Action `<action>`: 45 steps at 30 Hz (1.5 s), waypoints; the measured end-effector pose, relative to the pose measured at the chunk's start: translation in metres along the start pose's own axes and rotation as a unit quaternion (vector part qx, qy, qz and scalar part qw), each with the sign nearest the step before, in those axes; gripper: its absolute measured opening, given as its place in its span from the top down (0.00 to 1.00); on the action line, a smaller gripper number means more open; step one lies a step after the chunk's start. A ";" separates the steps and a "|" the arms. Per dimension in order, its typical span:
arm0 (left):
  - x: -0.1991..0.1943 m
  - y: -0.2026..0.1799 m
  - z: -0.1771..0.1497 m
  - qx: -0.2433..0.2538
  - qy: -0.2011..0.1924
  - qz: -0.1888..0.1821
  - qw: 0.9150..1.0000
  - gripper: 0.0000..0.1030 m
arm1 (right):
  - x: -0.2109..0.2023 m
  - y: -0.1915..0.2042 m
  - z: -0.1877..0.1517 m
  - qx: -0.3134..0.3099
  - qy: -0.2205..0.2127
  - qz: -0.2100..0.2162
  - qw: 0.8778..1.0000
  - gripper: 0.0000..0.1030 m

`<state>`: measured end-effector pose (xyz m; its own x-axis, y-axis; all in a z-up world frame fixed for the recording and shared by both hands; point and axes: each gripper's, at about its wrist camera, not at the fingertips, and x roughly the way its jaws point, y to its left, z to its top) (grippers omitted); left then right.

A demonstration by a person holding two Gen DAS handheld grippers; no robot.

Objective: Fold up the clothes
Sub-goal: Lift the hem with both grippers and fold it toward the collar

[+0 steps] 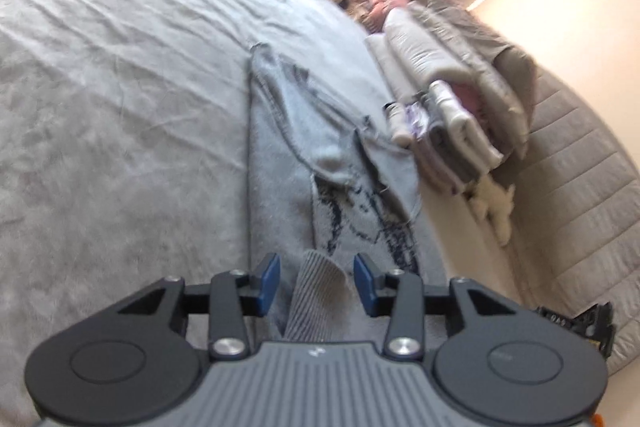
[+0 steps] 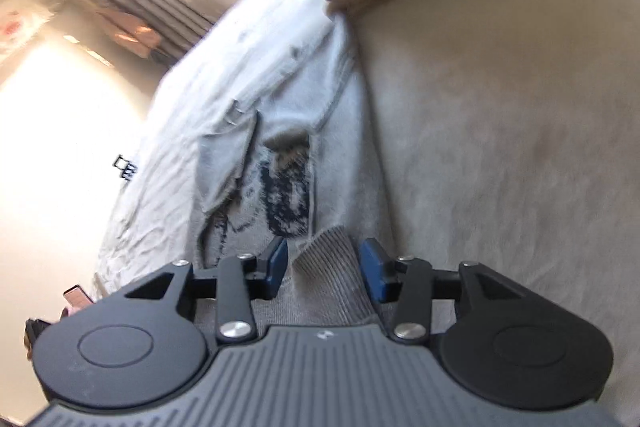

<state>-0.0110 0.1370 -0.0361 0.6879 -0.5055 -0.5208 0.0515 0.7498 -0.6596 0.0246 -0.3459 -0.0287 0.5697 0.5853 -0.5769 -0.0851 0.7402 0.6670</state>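
Both grippers, left [image 1: 316,281] and right [image 2: 324,267], are gaping apart around the grey sweater's [image 1: 280,163] ribbed hem on the bed [image 1: 100,87].

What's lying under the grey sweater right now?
The grey sweater lies on the grey bedspread; beyond it stands a stack of folded clothes. Anything directly beneath it is covered.

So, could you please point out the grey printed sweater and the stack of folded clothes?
Grey printed sweater [image 1: 280,163]: left wrist view, on its plain body.
Stack of folded clothes [image 1: 448,107]: left wrist view, on the folded edges.
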 end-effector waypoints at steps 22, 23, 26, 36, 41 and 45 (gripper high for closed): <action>0.032 -0.010 -0.005 0.041 0.018 -0.039 0.998 0.93 | 0.032 0.026 -0.024 -0.174 -0.012 -0.038 0.984 0.89; 0.033 -0.007 -0.002 0.028 0.015 -0.043 0.999 0.93 | 0.032 0.027 -0.022 -0.171 -0.016 -0.036 0.985 0.89; 0.039 0.001 0.013 -0.008 0.010 -0.054 0.998 0.94 | 0.034 0.026 -0.013 -0.158 -0.025 -0.027 0.987 0.89; 0.082 0.027 0.053 -0.086 -0.009 -0.064 0.994 0.94 | 0.068 0.018 0.041 -0.103 -0.053 0.000 0.993 0.89; 0.104 0.039 0.054 -0.094 -0.011 -0.038 0.995 0.93 | 0.090 0.012 0.054 -0.094 -0.062 -0.004 0.994 0.89; 0.115 0.039 0.053 -0.081 -0.018 -0.026 0.996 0.92 | 0.108 -0.003 0.055 -0.081 -0.056 -0.022 0.995 0.89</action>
<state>0.1082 0.1307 -0.0929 0.7134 -0.5230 -0.4663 -0.0287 0.6431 -0.7653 0.1310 -0.3032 -0.0669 0.6621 0.5179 -0.5417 -0.1840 0.8130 0.5524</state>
